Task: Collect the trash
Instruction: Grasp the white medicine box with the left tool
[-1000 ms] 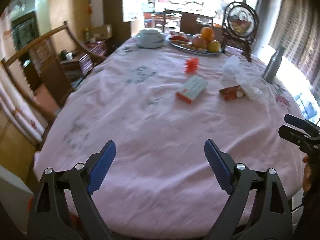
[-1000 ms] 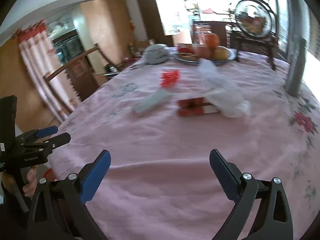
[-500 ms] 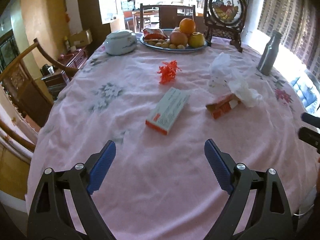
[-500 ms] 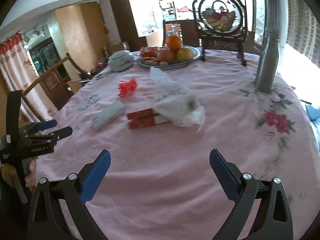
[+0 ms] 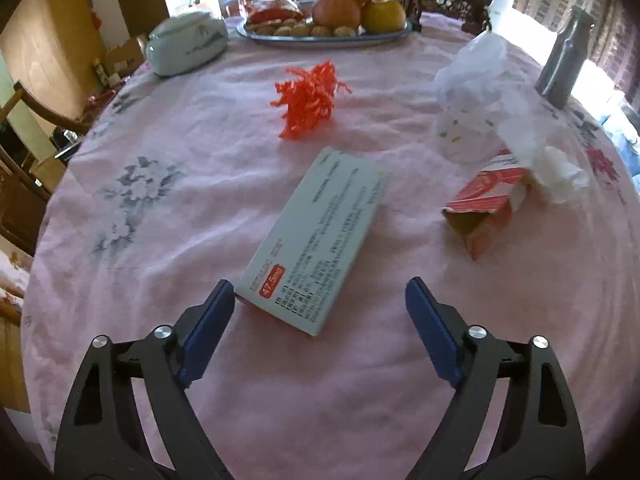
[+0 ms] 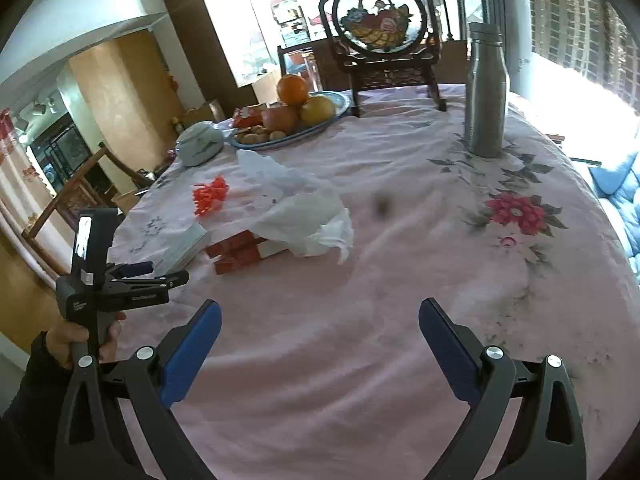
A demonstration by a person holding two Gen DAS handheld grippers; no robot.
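Trash all uncollected on table (image 5: pixel 160 360): pale carton (image 5: pixel 316 236), red box (image 5: pixel 486 200), tissue (image 5: pixel 556 168), orange shreds (image 5: pixel 310 98). Left claw (image 5: pixel 320 320) wide, just narrowed, nothing gripped, poised at carton's near end. Right claw (image 6: pixel 320 344) wide, empty.

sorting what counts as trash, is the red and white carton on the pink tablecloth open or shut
Open. The red and white carton lies on its side, and in the left wrist view its near end gapes, showing a brown inside. Whether anything is left in it cannot be told.

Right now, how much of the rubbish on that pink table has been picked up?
None, it seems. The left gripper is open, its fingers just reaching the flat pale box. Still lying there: the red carton, the crumpled plastic bag and the orange shreds. The right gripper is empty.
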